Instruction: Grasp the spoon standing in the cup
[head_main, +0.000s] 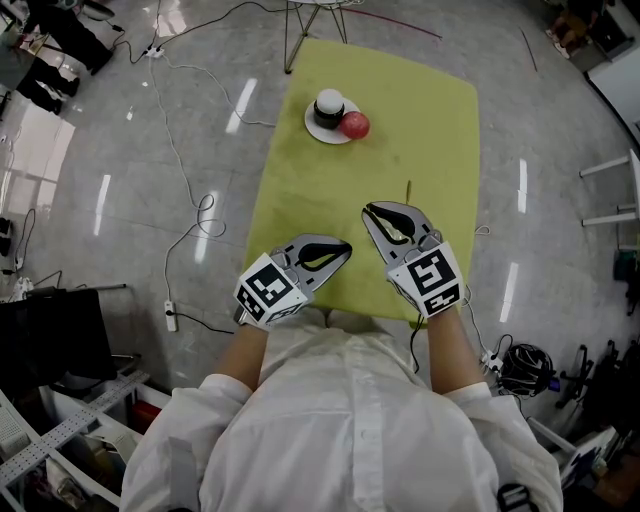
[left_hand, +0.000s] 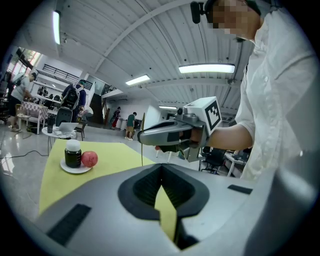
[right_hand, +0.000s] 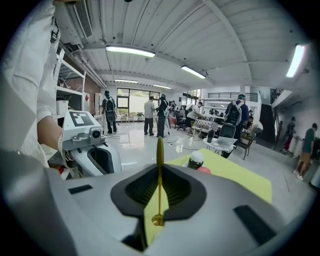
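A thin golden spoon (right_hand: 159, 175) stands upright between the jaws of my right gripper (right_hand: 160, 169), which is shut on it. In the left gripper view its stem (left_hand: 142, 154) hangs below the right gripper (left_hand: 142, 136). The spoon is out of the dark cup (head_main: 329, 108), which stands with a white top on a white saucer (head_main: 318, 131) at the far end of the yellow mat (head_main: 300, 190). My right gripper (head_main: 369, 209) hovers over the mat's near half. My left gripper (head_main: 346, 247) is beside it, jaws closed on nothing.
A red apple (head_main: 354, 125) lies on the saucer against the cup. Cables (head_main: 200, 215) run over the grey floor left of the mat. People, chairs and a small table (right_hand: 220, 145) are far off in the room.
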